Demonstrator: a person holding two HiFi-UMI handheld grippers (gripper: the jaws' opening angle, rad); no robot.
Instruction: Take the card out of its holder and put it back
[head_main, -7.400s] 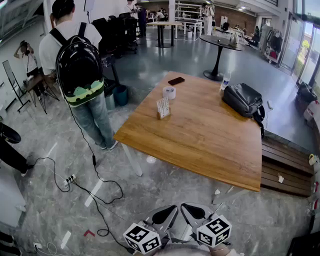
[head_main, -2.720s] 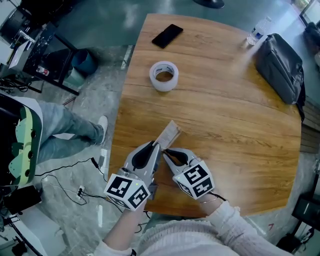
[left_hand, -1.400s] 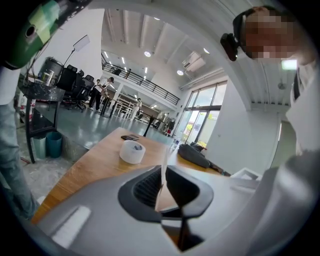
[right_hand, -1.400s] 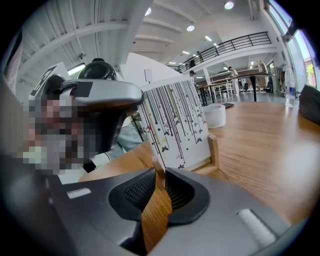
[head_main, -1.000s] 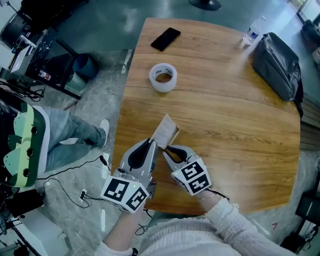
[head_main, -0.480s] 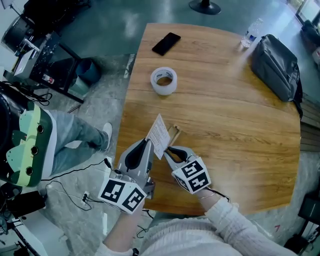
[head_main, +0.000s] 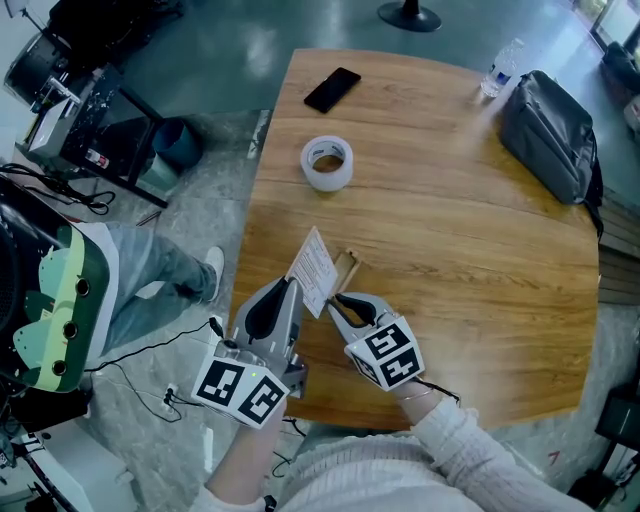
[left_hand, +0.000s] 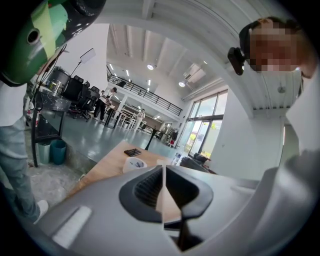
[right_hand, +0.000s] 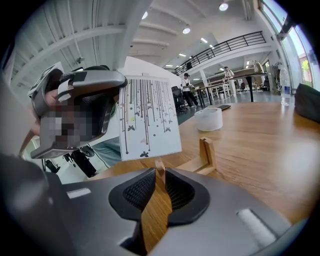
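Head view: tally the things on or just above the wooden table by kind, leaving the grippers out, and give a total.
Phone: 1
Tape roll: 1
Water bottle: 1
Bag: 1
Card holder: 1
Card: 1
Total: 6

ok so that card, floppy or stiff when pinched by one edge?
Probably stiff: the card stands flat and unbowed with the left tongs gripping just one edge. Likely light too: edge-on in the left gripper view it's barely a line.
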